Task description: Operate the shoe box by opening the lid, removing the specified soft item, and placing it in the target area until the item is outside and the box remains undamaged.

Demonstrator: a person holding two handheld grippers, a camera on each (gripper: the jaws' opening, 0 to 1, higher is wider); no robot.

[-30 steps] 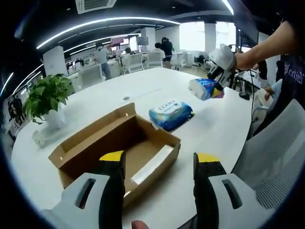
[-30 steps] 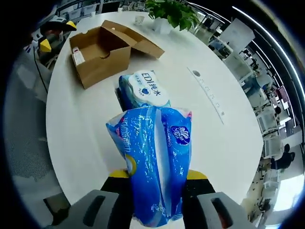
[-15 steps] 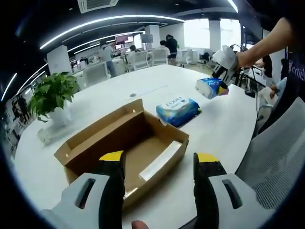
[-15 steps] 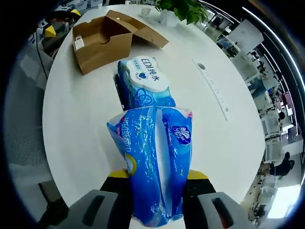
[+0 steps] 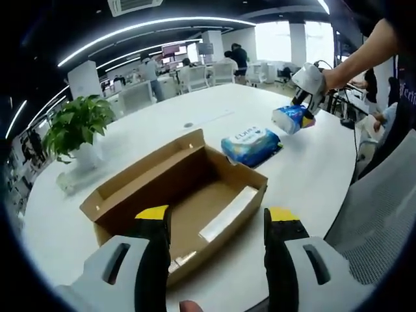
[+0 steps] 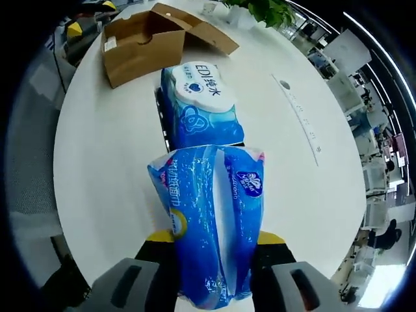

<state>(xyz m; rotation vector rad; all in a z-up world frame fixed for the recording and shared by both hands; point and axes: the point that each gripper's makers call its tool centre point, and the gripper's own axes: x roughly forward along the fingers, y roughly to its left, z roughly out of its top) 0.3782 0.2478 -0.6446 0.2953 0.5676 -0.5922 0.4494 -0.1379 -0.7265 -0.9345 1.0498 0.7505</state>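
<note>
An open brown cardboard shoe box lies on the white table just ahead of my left gripper, whose yellow-tipped jaws stand open with nothing between them. My right gripper is shut on a blue tissue pack and holds it above the table. The same tissue pack hangs at the right in the left gripper view, held by the right gripper. A blue wet-wipes pack lies on the table between the held pack and the shoe box. The wet-wipes pack sits beside the box's far corner.
A potted green plant stands at the table's left side. A grey mesh chair is close at the right table edge. Office desks, chairs and people fill the background. A small round port sits in the table top.
The left view has drawn closer to the box. My right gripper, still holding the tissue pack, has moved closer to the wet-wipes pack.
</note>
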